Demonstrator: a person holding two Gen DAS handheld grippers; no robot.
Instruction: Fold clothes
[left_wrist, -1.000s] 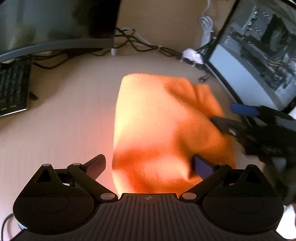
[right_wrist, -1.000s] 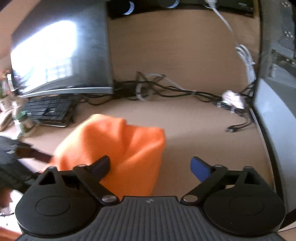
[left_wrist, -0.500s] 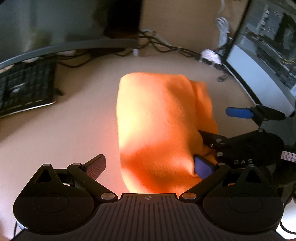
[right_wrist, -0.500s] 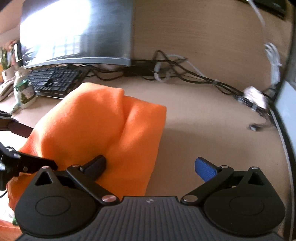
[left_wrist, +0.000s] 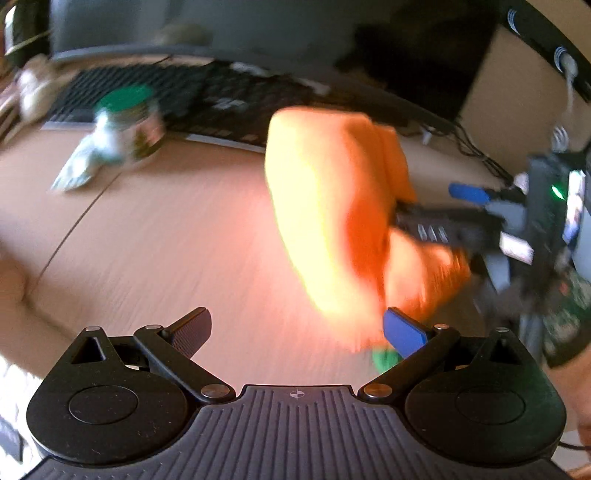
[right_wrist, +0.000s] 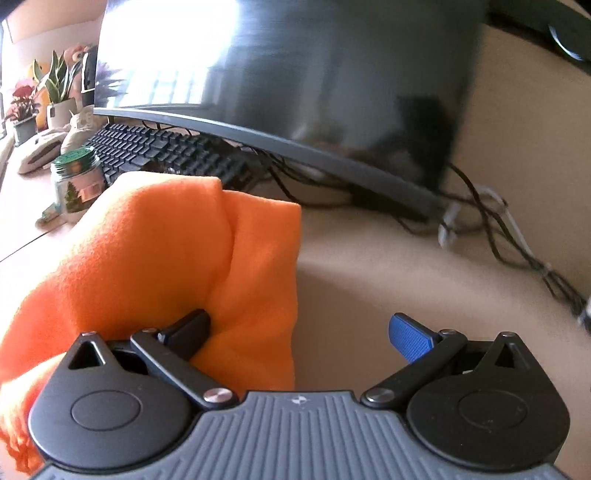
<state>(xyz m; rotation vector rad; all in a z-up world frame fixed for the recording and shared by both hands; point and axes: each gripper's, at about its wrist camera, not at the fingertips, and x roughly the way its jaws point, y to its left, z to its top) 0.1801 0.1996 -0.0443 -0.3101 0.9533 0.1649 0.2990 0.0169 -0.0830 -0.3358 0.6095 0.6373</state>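
Only legible text: "DAS" in white letters on the right gripper (left_wrist: 461, 210), seen blurred in the left wrist view. Jar (right_wrist: 77, 181) label shows a tree picture, no readable words. Keyboard (right_wrist: 162, 151) legends too small to read.

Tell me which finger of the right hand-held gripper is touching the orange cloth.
The black finger, on the left in the right wrist view: it presses into the orange cloth. The blue finger stands apart over the bare desk.
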